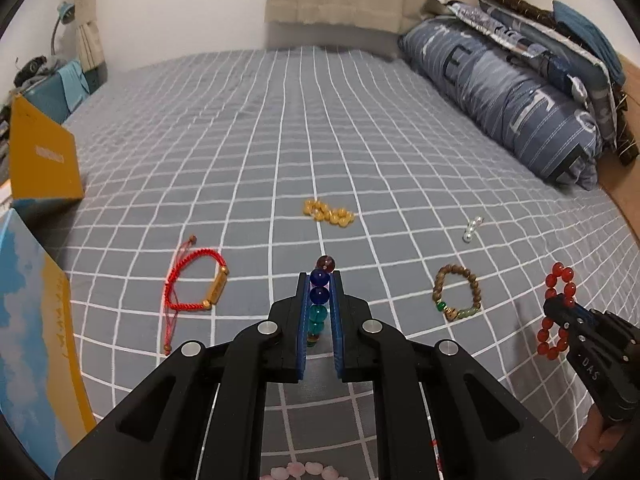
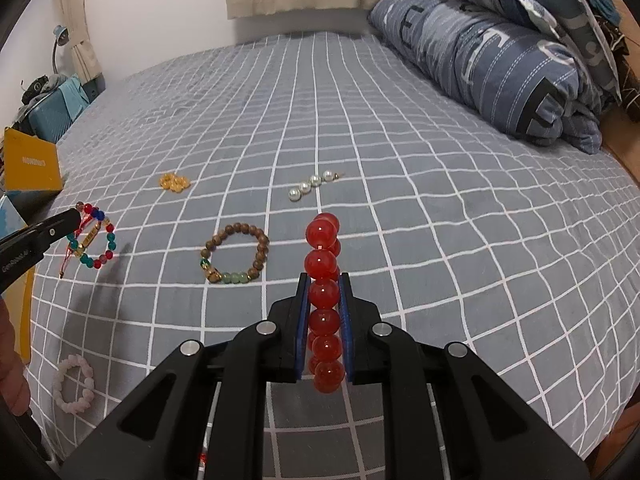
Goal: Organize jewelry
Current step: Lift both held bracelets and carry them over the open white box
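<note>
the left gripper point(image 1: 319, 280) is clamping its blue pads point(image 1: 305, 320) on a multicolored bead bracelet point(image 1: 319, 296), jaws closed down tight on it; blue and teal beads are sitting between the fingers and a dark reddish bead is poking out past the tips. in the right wrist view the same bracelet point(image 2: 94, 240) is hanging as a loop off the gripper's tip above the checked bedsheet point(image 1: 280, 140)

the right gripper point(image 2: 324, 280) is gripping a red bead bracelet point(image 2: 323, 292), jaws nearly together with the beads pressed between the pads; the strand is running lengthwise through the gap and sticking out beyond the tips

other pieces are lying loose on the sheet: a red cord bracelet with a gold tube point(image 1: 200, 284) left of the left gripper, a yellow bead cluster point(image 1: 328, 212) further out, a short pearl strand point(image 2: 316, 184), a brown wooden bead bracelet with green beads point(image 2: 236, 256) between the two grippers, and a pale pink bead bracelet point(image 2: 76, 384) near the bed's near edge

a yellow box point(image 1: 40, 160) is standing at the left edge of the bed, and a folded blue quilt point(image 1: 500, 92) is lying along the right side
</note>
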